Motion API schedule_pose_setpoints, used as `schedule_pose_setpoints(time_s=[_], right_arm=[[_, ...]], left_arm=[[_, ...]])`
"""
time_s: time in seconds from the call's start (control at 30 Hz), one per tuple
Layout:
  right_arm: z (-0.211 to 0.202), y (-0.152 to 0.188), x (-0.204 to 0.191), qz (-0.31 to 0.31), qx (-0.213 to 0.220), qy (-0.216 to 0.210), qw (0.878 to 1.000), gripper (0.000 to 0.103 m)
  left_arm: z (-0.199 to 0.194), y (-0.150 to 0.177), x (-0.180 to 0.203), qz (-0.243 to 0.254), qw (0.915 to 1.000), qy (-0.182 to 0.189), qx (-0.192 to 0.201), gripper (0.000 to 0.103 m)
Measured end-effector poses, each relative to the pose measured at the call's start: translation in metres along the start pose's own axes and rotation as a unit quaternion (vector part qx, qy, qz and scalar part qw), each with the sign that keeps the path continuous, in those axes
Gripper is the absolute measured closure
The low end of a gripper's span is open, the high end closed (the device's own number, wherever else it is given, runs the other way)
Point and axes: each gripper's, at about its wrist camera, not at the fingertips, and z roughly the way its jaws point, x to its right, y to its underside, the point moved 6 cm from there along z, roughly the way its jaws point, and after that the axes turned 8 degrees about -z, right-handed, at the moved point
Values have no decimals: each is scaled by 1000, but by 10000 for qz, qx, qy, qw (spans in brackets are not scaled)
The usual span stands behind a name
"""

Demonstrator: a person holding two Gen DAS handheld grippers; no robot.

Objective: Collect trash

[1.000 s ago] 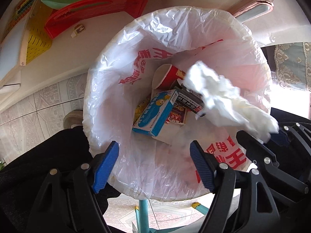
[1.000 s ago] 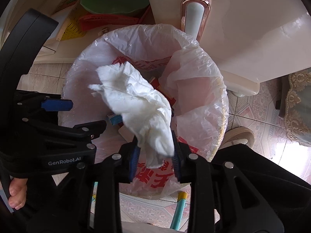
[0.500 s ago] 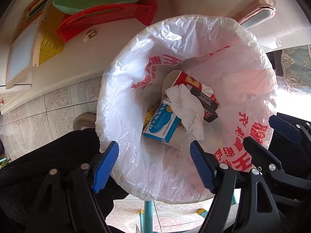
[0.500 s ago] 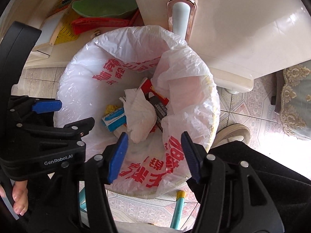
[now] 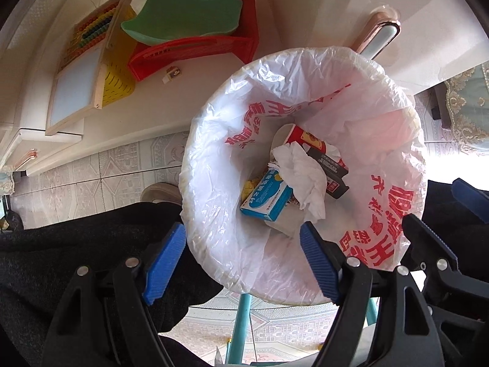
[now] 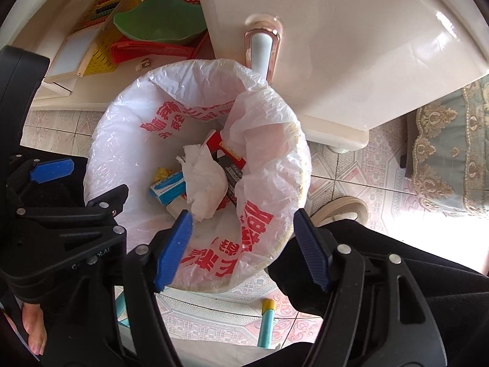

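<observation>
A round bin lined with a white plastic bag printed in red point(image 5: 214, 159) point(image 6: 122, 140) stands on the tiled floor below both grippers. Inside it lie a crumpled white tissue point(image 5: 302, 174) point(image 6: 203, 177), a blue and white carton point(image 5: 266, 195) point(image 6: 169, 188), a red paper cup point(image 5: 301, 136) and a dark packet point(image 5: 331, 169) point(image 6: 232, 171). My left gripper point(image 5: 244, 258) hangs open above the bin's near rim, nothing between its blue pads. My right gripper point(image 6: 243, 247) is over the bin too, its jaws opening and empty. The left gripper point(image 6: 76, 183) also shows in the right wrist view.
A white cabinet point(image 6: 336, 61) with a pink-framed handle point(image 6: 262, 49) stands just beyond the bin. On a low white shelf lie a red basket point(image 5: 207, 30), a green tray, a yellow basket and an abacus board point(image 5: 85, 70). Dark trousers and a shoe point(image 6: 342, 209) flank the bin.
My right gripper opened and let go of the tissue, which dropped into the bin onto the other trash. Both grippers have risen, so the bin looks smaller.
</observation>
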Motion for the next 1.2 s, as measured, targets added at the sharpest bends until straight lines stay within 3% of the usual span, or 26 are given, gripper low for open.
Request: schedule_pose_setpoints(time_s=[0.13, 0.33, 0.47, 0.6, 0.83, 1.03, 1.2], right_arm=[[-34, 4, 5, 48, 374, 165, 9992, 36], [-98, 9, 9, 246, 1168, -4, 9929, 36], [-153, 9, 17, 398, 1905, 155, 9808, 26], [-210, 11, 23, 496, 2645, 366, 9624, 17], [-291, 22, 31, 577, 3612, 826, 9270, 15], [-342, 38, 35, 728, 4210, 1116, 8972, 9], [-370, 53, 36, 819, 4460, 1280, 8820, 7]], left_arm=[[-29, 5, -2, -218, 9990, -18, 398, 27], [-96, 12, -10, -468, 9918, 91, 1187, 26], [-148, 14, -18, -699, 9826, 217, 1706, 23], [-207, 15, -24, -836, 9674, 218, 2379, 17], [-295, 24, -30, -888, 9369, 138, 3379, 11], [-356, 40, -36, -1001, 9106, 114, 4009, 7], [-388, 59, -36, -1085, 8976, 216, 4267, 7]])
